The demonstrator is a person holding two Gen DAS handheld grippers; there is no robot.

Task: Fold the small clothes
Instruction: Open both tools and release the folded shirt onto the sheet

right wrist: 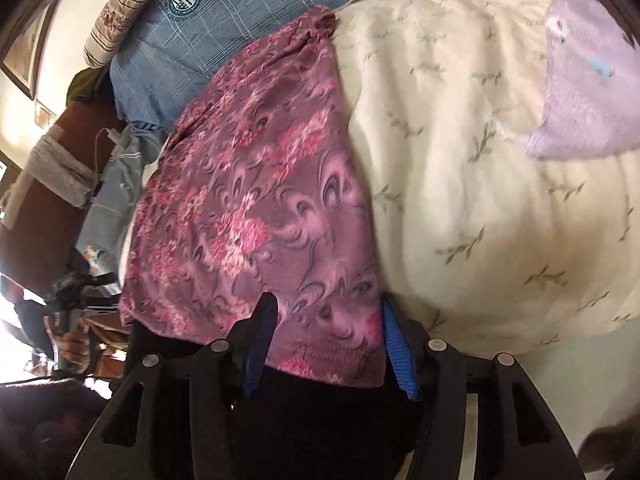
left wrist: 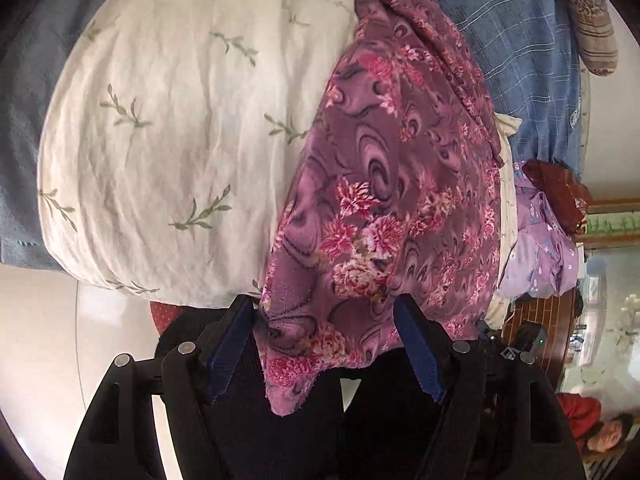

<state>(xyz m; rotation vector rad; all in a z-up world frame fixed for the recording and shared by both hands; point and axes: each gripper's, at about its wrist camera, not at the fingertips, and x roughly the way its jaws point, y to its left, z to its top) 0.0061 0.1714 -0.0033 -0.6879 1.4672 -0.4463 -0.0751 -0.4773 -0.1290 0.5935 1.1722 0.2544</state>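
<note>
A purple garment with pink flowers [left wrist: 392,200] lies stretched over a cream sheet with green sprigs [left wrist: 168,128]. Its near hem hangs between the blue pads of my left gripper [left wrist: 326,312], whose jaws stand wide apart around the cloth. In the right wrist view the same garment [right wrist: 256,200] runs away from me, and its near edge lies between the pads of my right gripper [right wrist: 328,312], also spread wide. Neither pair of pads presses the cloth. The cream sheet [right wrist: 480,184] fills the right side.
A blue checked cloth with a crest [left wrist: 516,44] [right wrist: 224,28] lies beyond the garment. A lilac garment [left wrist: 540,240] [right wrist: 592,92] sits beside it. A striped pillow [right wrist: 120,8], a dark cloth [right wrist: 320,420] under the grippers and a person [left wrist: 600,432] are nearby.
</note>
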